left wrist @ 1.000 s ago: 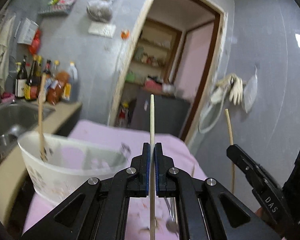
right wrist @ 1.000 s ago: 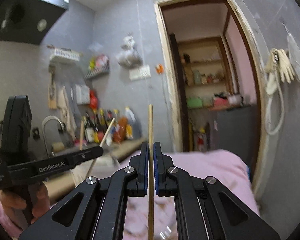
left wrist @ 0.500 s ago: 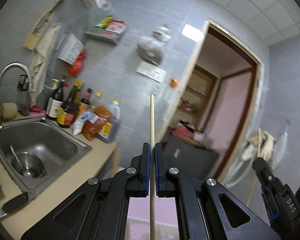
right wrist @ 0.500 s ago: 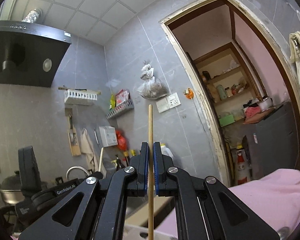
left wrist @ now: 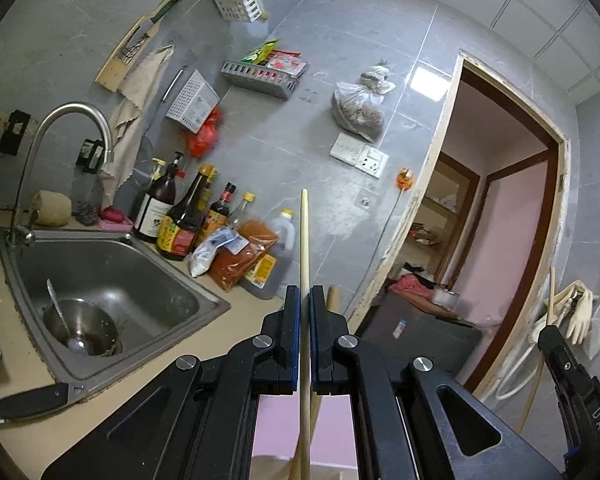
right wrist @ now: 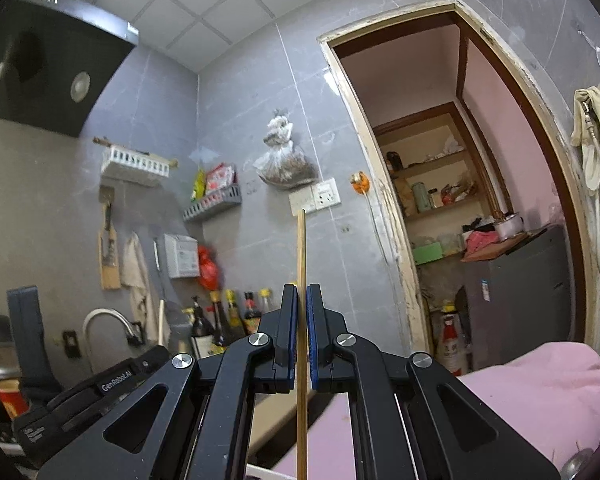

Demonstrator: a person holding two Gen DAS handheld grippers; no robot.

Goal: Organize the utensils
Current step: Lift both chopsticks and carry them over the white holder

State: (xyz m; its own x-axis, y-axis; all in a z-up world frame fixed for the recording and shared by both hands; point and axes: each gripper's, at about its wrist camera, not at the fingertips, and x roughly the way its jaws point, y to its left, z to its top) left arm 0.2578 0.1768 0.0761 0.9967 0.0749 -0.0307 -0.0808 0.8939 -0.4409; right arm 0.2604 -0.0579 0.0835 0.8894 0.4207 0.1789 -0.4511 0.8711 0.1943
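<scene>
Mid-carry: left gripper (left wrist: 304, 300) clamped on pale chopstick (left wrist: 304, 240), right gripper (right wrist: 302, 300) on darker chopstick (right wrist: 301, 248), both pointing twelve o'clock. Next needed: a holder, unseen here.

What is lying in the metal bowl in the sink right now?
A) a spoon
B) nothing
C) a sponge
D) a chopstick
A: in the left wrist view a spoon rests in the metal bowl inside the sink, its handle leaning up over the rim.

Both wrist cams look level along own fingers toward grey wall. Left cam faces sink (left wrist: 100, 280), bottles (left wrist: 180, 220); right cam faces doorway (right wrist: 480, 200). Shared: bottles, doorway.
</scene>
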